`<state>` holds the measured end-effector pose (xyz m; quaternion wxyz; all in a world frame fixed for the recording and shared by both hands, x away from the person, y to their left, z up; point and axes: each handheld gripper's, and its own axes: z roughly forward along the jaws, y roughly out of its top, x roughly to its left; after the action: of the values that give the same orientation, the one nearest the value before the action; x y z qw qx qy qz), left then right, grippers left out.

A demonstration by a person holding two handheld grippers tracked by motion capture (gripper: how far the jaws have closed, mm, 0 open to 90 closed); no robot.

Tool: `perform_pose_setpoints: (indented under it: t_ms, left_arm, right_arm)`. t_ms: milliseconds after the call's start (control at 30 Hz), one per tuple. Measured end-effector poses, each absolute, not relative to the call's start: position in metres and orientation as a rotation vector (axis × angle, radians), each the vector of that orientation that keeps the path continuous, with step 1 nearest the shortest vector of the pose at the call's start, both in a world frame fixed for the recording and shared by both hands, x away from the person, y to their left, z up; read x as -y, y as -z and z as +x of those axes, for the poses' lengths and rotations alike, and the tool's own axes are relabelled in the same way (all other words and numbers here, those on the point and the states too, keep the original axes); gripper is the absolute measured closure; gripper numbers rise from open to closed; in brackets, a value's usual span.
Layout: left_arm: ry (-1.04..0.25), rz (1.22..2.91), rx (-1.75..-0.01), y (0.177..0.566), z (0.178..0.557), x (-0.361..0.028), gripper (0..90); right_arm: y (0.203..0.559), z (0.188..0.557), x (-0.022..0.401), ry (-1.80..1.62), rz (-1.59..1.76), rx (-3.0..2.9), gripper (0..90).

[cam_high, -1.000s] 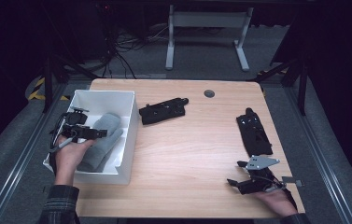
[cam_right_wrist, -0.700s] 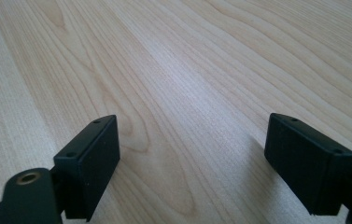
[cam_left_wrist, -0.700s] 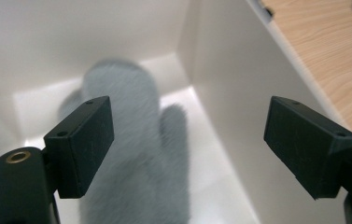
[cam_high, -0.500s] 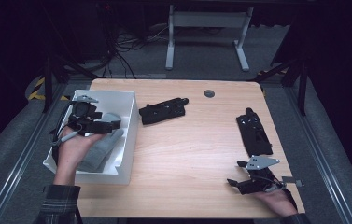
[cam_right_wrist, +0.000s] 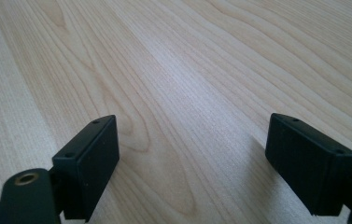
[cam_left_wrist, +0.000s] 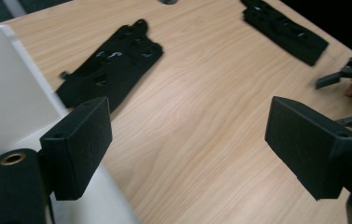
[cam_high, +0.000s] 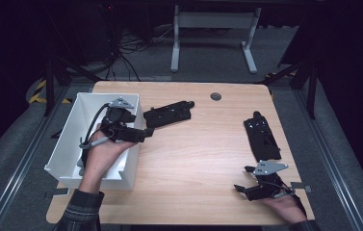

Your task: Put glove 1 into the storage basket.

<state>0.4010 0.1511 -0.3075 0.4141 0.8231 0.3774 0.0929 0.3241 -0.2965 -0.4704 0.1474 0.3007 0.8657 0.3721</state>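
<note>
My left gripper [cam_high: 143, 135] hung over the right wall of the white bin [cam_high: 66, 144], near the table's left edge, jaws aimed right toward the near black part [cam_high: 168, 114]. Jaws had just been opening; they stood spread w/ nothing between them. In the left gripper view both pads [cam_left_wrist: 78, 144] were bare, wood table [cam_left_wrist: 201, 130] showing thru the gap.

Near part lay flat on the table just right of the bin's far right corner, close to the wall; couldn't tell if it touched. Its long axis ran left-right in the high view, tilted a bit: right end farther from me, left end nearer & toward the bin. In the left gripper view that part [cam_left_wrist: 110, 67] sat ahead & left of the jaws, running diagonally, apart from both pads.

2nd black part [cam_high: 262, 136] lay at the table's right side, well apart from the 1st. Long axis ran roughly near-far, far end leaning slightly left. Also flat.

My right gripper [cam_high: 241, 188] rested low at the near right corner, pointing left, just nearer than the 2nd part & not touching it. Jaws spread, empty; right gripper view showed plain wood [cam_right_wrist: 183, 93] between the pads [cam_right_wrist: 92, 161].
</note>
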Motion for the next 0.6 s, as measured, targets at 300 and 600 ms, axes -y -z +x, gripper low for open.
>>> perform_pose_setpoints:
  t_ms: [300,600]
  left_arm:
    - [-0.213,2.101,-0.87,0.317,0.391,-0.11,15.8]
    - [-0.208,2.148,-0.832,0.344,0.381,-0.082,16.0]
  right_arm:
    - [0.47,0.324,0.296,-1.07,0.865,-2.492,17.3]
    - [0.471,0.324,0.296,-1.065,0.882,-2.484,16.2]
